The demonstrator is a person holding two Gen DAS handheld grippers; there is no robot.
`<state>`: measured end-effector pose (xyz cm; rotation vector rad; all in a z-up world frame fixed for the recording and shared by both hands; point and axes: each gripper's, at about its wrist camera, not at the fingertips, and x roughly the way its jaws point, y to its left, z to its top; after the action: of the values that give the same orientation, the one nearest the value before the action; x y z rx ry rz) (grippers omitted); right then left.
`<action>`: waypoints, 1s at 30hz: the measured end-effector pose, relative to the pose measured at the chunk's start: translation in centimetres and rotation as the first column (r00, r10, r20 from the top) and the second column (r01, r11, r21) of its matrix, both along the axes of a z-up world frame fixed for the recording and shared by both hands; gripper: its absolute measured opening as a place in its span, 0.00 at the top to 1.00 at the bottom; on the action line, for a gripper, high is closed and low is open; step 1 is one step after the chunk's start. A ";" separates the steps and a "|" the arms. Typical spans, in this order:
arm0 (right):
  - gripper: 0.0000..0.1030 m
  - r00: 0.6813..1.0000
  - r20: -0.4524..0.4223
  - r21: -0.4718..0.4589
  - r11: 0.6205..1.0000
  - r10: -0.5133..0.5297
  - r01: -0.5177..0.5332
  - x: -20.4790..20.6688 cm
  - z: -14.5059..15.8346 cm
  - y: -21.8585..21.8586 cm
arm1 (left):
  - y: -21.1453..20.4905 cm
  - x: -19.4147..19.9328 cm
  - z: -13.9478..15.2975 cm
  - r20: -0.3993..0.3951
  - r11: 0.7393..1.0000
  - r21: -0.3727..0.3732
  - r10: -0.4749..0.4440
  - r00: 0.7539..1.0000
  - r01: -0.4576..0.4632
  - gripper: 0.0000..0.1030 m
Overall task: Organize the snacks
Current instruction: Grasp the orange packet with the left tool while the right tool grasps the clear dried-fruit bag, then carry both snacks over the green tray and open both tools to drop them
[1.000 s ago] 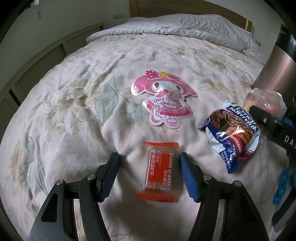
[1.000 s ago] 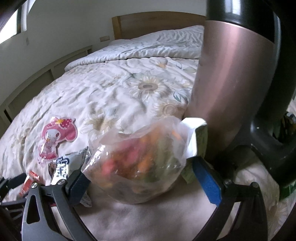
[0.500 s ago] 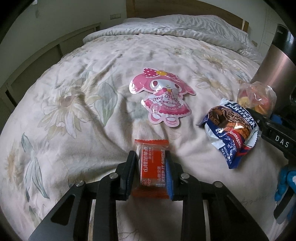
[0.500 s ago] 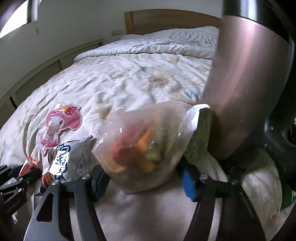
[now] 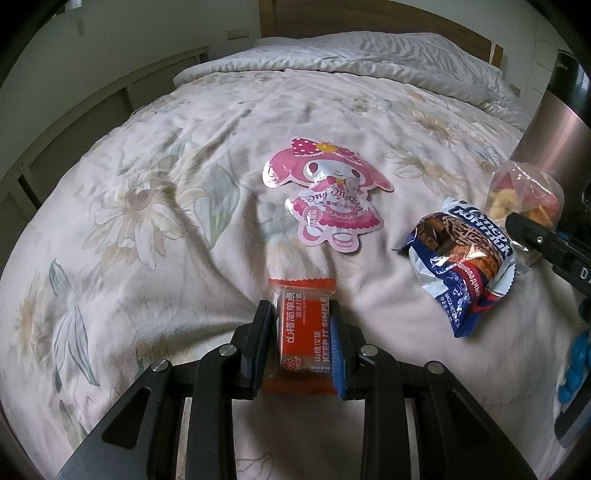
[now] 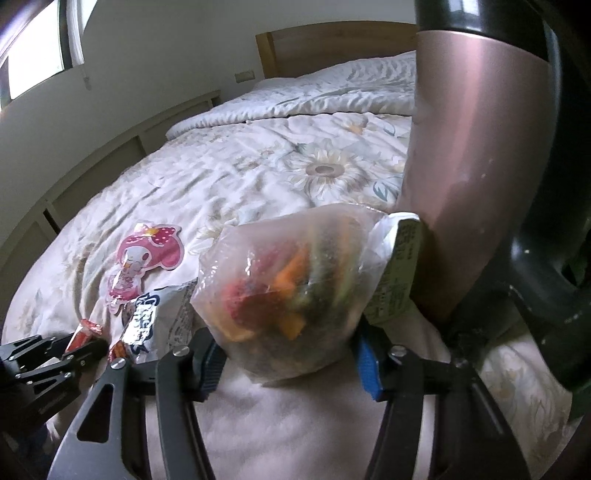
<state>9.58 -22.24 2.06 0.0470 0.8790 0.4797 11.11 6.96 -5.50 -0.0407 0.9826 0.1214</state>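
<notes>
While the left gripper [image 5: 301, 341] pinches an orange snack bar [image 5: 303, 332] between its two fingers near the foot edge of the bed [image 5: 147, 258], the right gripper [image 6: 291, 360] has its fingers closing on either side of a clear bag of mixed fruit pieces [image 6: 291, 291], with the bag's lower part between them; whether the pads already press on it cannot be told. Wide bare quilt lies toward the bed's left edge and up toward the headboard [image 5: 369, 18], where a folded grey-white blanket [image 5: 369, 55] crosses the bed. A pink character-shaped pouch [image 5: 328, 192] lies flat near the middle of the bed, well apart from the bar. A blue-and-white cookie packet [image 5: 465, 258] lies toward the right edge, just beside the fruit bag. Behind the bag, touching its folded paper header [image 6: 400, 273], stands a tall rose-metal bin [image 6: 469, 177] with a black rim. Pale wall panelling [image 5: 74, 129] runs along the bed's left side, and a window [image 6: 33, 48] shows high on that wall.
</notes>
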 end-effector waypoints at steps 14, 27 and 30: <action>0.45 0.997 0.039 0.126 0.989 0.068 -0.073 -2.5 1.5 -3.0 | -0.3 -1.3 1.1 0.044 1.000 -0.015 0.002 0.999 -0.001 0.77; 0.45 0.993 0.026 0.153 0.982 0.111 -0.114 -6.5 3.2 -4.4 | -1.3 -3.6 2.8 0.043 0.999 -0.032 -0.015 0.999 0.016 0.77; 0.45 0.994 0.025 0.151 0.983 0.106 -0.109 -7.9 3.7 -5.4 | -1.7 -4.5 3.5 0.048 0.999 -0.030 -0.023 0.999 0.025 0.77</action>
<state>1.71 -27.59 5.78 0.1356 0.8304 0.6472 6.58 5.27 -2.05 -0.0599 0.9375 0.0830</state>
